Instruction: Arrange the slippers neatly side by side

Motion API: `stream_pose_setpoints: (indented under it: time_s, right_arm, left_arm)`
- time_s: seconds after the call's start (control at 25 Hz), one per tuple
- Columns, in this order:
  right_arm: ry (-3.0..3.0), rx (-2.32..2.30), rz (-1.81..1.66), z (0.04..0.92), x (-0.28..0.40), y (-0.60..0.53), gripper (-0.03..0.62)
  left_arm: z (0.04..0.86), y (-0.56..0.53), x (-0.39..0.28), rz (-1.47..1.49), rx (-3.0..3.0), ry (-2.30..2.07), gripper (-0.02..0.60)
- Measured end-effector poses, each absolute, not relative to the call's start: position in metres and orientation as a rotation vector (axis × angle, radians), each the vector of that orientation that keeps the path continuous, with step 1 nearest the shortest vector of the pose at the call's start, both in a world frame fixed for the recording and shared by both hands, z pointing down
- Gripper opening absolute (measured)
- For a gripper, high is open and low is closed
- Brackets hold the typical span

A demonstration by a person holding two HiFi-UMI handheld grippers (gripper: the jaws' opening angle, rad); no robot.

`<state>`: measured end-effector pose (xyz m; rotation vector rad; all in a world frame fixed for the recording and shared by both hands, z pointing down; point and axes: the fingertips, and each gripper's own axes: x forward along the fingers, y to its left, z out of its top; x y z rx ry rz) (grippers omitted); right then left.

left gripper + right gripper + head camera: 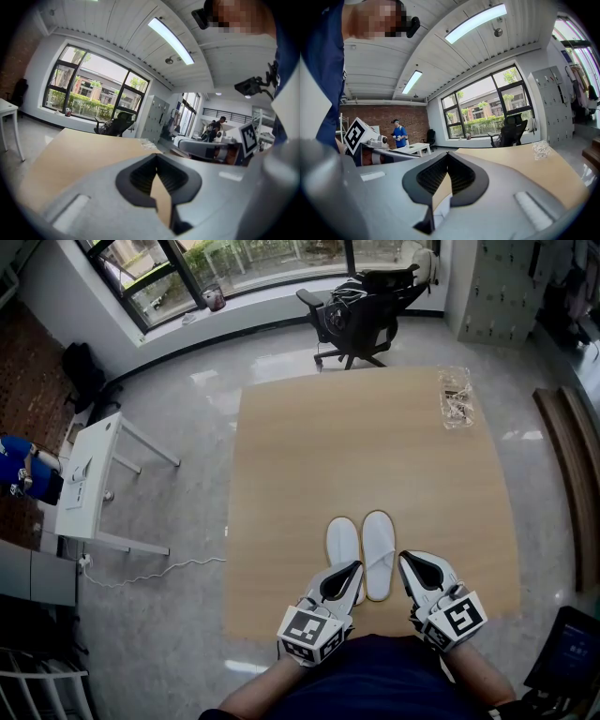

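Two white slippers lie side by side on the wooden table [375,427], toes pointing away: the left slipper [341,542] and the right slipper [379,552]. My left gripper [345,582] is shut and empty, its tip over the heel of the left slipper. To the right of the pair, my right gripper [412,577] is shut with nothing in it. In the left gripper view the shut jaws [161,185] show only tabletop through their gap. The right gripper view shows its shut jaws [443,187] with a bit of white slipper [440,215] below.
A clear bag of small items [457,397] lies at the table's far right. A black office chair [361,301] stands beyond the far edge. A white side table [89,479] stands on the floor at left, with a cable [150,573] trailing from it.
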<state>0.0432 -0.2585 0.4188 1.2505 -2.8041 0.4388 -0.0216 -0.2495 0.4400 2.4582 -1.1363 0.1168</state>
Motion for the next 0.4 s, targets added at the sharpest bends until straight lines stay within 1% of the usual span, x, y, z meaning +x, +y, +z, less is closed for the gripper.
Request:
stream_pose_setpoints:
  time_s: [0.2,0.4]
  right_arm:
    - [-2.793,1.264,0.41,0.419,0.042,-0.262,0.012]
    - [-2.829,1.011,0.369,0.426,0.004,-0.292,0.012]
  left_arm:
    - [0.438,-0.25,-0.026,0.115,2.459,-1.133,0.003]
    - [0.427,-0.279,-0.065,0.069,2.411,-1.35,0.003]
